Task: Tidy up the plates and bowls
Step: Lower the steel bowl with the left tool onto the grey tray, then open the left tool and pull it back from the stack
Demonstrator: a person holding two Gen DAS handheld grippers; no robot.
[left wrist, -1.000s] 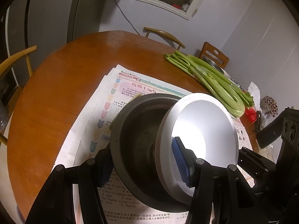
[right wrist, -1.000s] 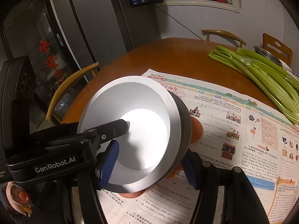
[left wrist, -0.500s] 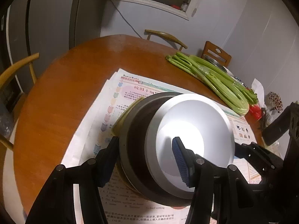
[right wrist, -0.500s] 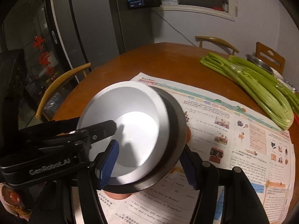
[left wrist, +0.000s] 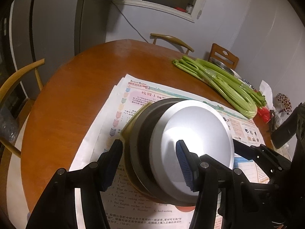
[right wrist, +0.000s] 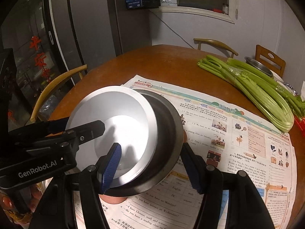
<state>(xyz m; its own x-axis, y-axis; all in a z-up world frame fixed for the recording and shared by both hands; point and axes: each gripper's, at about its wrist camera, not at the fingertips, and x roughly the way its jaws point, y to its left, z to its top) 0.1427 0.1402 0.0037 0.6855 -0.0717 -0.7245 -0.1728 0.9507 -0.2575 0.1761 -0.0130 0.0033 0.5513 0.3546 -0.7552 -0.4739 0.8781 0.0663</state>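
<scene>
1. Bowls first: white bowl (left wrist: 196, 143) sits nested inside the dark metal bowl (left wrist: 141, 139), both tilted, over the newspaper (left wrist: 152, 95) on the round wooden table (left wrist: 76, 80).
2. A yellowish plate (left wrist: 131, 122) shows at the dark metal bowl's outer side in the left wrist view; I can't tell if it touches the paper.
3. My left gripper (left wrist: 148, 164) straddles the stack: one blue pad inside the white bowl, the other finger outside next to the yellowish plate. It looks clenched on the dark metal bowl and its contents, but actual pad contact isn't clear to me.
4. My right gripper (right wrist: 150, 169) straddles the same stack from the opposite side, one pad inside the white bowl, the other at the dark metal bowl's outer rim. Firm grasp or only bracketing, I cannot tell.
5. An orange-pink base (right wrist: 112, 199) peeks out under the dark metal bowl in the right wrist view.
6. Celery (right wrist: 257, 91) lies beyond the newspaper, well apart from the bowls, with a steel basin (right wrist: 259, 67) just behind it.
</scene>
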